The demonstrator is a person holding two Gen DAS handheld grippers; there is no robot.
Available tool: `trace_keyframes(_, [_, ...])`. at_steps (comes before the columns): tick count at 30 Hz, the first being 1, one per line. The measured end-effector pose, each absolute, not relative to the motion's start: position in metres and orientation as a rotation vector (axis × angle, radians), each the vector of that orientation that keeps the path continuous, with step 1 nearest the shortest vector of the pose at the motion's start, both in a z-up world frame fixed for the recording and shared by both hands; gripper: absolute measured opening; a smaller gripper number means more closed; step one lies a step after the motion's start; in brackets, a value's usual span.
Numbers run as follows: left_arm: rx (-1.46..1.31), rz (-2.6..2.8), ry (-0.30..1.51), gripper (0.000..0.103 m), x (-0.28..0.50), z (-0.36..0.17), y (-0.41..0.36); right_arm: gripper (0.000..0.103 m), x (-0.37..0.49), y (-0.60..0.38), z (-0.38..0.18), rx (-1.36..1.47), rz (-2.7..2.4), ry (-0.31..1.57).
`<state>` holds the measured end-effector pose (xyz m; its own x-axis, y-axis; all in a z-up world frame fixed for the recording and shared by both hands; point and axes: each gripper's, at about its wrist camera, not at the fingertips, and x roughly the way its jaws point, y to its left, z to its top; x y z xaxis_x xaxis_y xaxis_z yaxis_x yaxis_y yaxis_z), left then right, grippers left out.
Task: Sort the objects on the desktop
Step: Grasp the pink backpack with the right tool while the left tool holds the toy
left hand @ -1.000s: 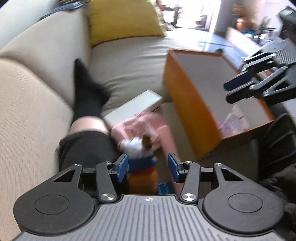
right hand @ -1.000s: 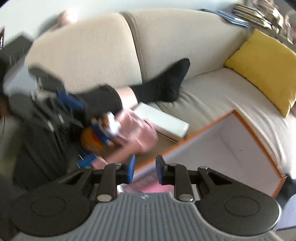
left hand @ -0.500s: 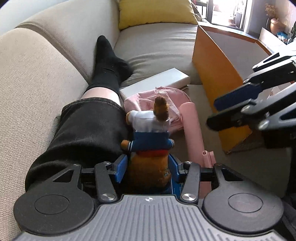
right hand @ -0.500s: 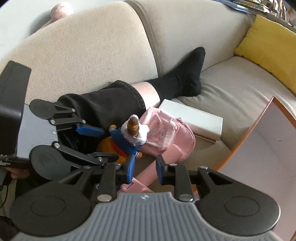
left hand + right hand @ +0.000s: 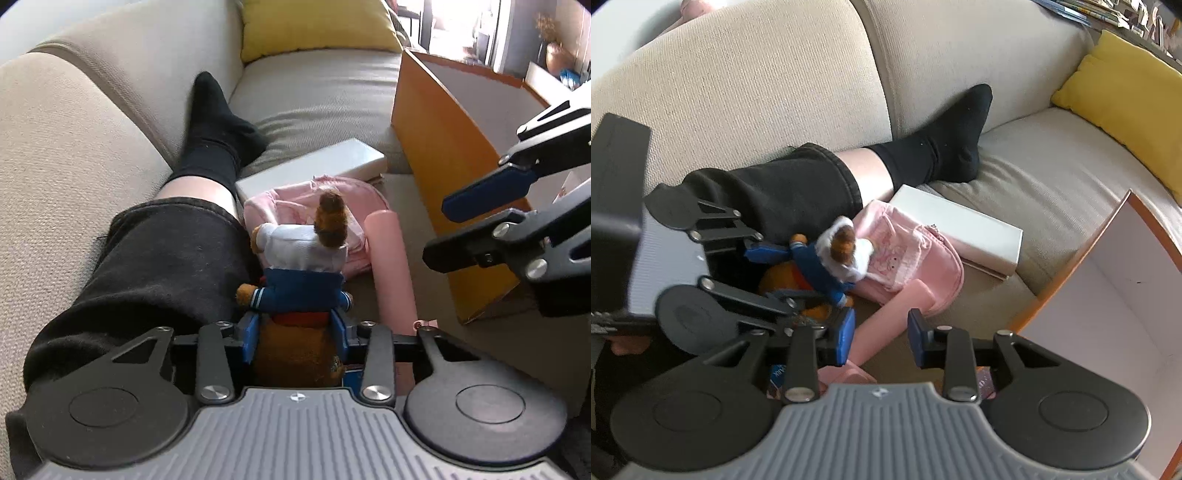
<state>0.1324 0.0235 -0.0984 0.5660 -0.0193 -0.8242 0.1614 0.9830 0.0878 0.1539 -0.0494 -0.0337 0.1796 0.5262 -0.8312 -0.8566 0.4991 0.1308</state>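
My left gripper (image 5: 295, 334) is shut on a plush bear (image 5: 301, 258) in a blue and white sailor suit, holding it by its orange body; the bear also shows in the right wrist view (image 5: 831, 266). Beyond it lie a pink bag (image 5: 295, 203), a pink tube (image 5: 391, 266) and a white flat box (image 5: 314, 166) on the sofa seat. My right gripper (image 5: 881, 334) is open and empty above the pink tube (image 5: 890, 328); it shows at the right of the left wrist view (image 5: 476, 221). An orange-walled box (image 5: 443, 155) stands open to the right.
A person's leg in black shorts and a black sock (image 5: 218, 147) lies along the beige sofa (image 5: 92, 129) at the left. A yellow cushion (image 5: 314, 26) rests at the far end. The orange box's white inside (image 5: 1108, 302) is at right.
My left gripper closed on the plush bear and has it raised slightly. My right gripper swung from over the orange box toward the pink tube and opened wider.
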Motion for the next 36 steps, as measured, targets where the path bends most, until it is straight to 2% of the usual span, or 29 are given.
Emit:
trace_keyframes(14, [0.039, -0.123, 0.82, 0.041, 0.124, -0.034, 0.047, 0.034, 0.174, -0.032, -0.023, -0.588, 1.042, 0.887])
trace_keyframes(22, [0.008, -0.102, 0.854, 0.042, 0.149, -0.04, 0.064, 0.034, 0.201, -0.004, -0.033, -0.696, 1.078, 0.89])
trace_keyframes(29, [-0.042, -0.089, 0.846, 0.042, 0.158, -0.057, 0.078, 0.041, 0.217, 0.025, -0.055, -0.847, 1.139, 0.915])
trace_keyframes(32, [-0.059, -0.097, 0.844, 0.042, 0.162, -0.062, 0.083, 0.053, 0.223, 0.036, -0.065, -0.907, 1.167, 0.916])
trace_keyframes(36, [-0.082, -0.11, 0.843, 0.042, 0.167, -0.066, 0.087, 0.059, 0.232, 0.048, -0.078, -0.952, 1.179, 0.931])
